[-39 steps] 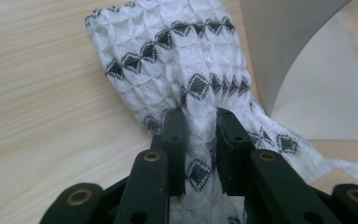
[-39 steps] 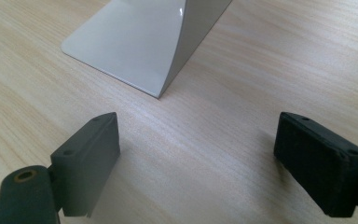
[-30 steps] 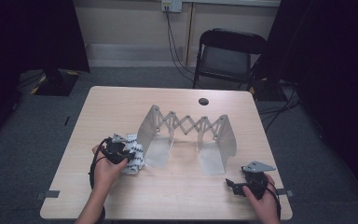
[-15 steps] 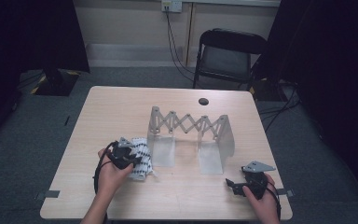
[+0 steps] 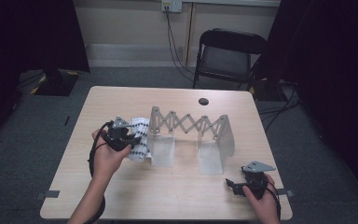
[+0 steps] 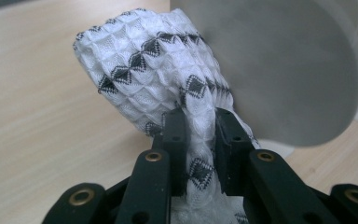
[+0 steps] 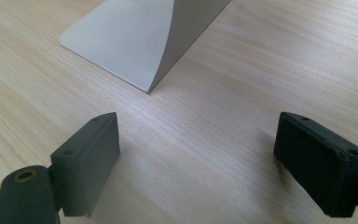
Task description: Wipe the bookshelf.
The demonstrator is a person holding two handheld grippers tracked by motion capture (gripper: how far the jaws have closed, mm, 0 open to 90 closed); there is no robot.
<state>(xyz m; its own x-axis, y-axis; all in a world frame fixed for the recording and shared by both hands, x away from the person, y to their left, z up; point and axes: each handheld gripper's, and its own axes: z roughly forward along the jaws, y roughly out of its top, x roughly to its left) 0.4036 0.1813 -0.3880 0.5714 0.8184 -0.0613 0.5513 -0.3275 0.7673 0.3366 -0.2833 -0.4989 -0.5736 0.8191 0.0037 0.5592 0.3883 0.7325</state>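
Note:
A white cloth with black diamond patterns point(image 5: 139, 139) hangs lifted off the table beside the left end of a grey metal accordion rack point(image 5: 186, 126). My left gripper point(image 5: 127, 138) is shut on the cloth; in the left gripper view the two black jaws pinch a fold of the cloth point(image 6: 168, 79), with the rack's grey upright plate point(image 6: 284, 70) right behind it. My right gripper point(image 5: 233, 185) rests near the table's front right corner, open, nothing between its fingers point(image 7: 91, 154); the rack's right foot plate point(image 7: 126, 42) lies ahead of it.
A wooden table point(image 5: 121, 196) carries the rack in its middle. A small black round object point(image 5: 203, 101) lies near the far edge. A black folding chair point(image 5: 228, 56) stands behind the table, and dark curtains hang on both sides.
My left gripper has risen and moved toward the rack's left end, carrying the patterned cloth up off the table. The right gripper has stayed in place.

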